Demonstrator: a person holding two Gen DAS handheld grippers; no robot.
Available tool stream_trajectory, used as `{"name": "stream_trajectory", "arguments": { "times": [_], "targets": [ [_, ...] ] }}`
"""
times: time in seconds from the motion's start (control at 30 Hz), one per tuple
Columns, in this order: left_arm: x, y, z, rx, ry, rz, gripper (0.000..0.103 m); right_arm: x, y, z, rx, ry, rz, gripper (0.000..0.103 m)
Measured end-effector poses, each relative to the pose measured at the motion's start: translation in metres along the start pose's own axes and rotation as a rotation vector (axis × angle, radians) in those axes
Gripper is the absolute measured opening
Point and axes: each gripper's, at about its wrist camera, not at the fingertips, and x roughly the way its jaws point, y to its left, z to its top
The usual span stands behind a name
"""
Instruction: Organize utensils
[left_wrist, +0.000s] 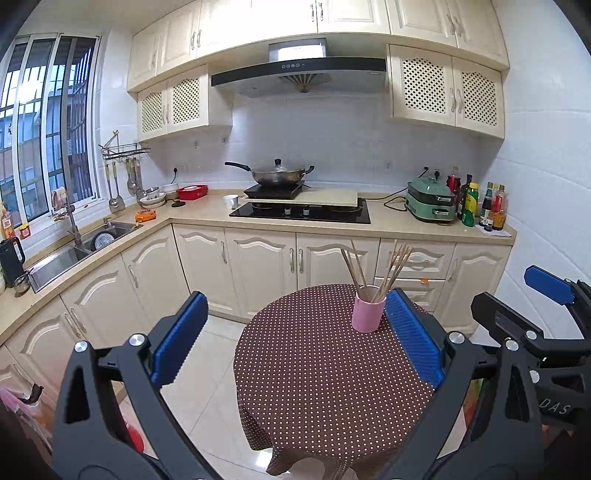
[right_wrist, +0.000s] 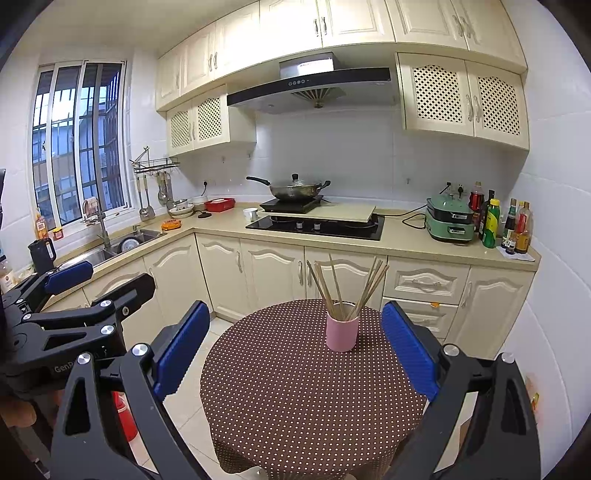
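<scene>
Right wrist view: chopsticks (right_wrist: 347, 286) all stand in the pink cup (right_wrist: 342, 331) on the table (right_wrist: 295, 398). Both my tongs, left (left_wrist: 295, 339) and right (right_wrist: 295, 347), released, empty (nothing loose visible). Looks finished.

Pink cup (left_wrist: 365, 311) stands upright on the bench (left_wrist: 314, 369) — round top w/ brown white-dotted cloth — toward the far side, right of centre. Approx. a dozen wooden chopsticks (left_wrist: 373, 269) stand in it, fanned out in two leaning bunches — tips up.
</scene>
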Motion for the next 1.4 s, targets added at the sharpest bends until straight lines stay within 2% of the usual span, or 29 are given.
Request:
{"name": "stream_trajectory", "arguments": {
  "times": [1.4],
  "targets": [
    [0.0035,0.0008,0.0049,0.018,0.003,0.023,0.095,0.0020,-0.0061,0.0005,0.015,0.010,0.015,0.091]
  ]
}}
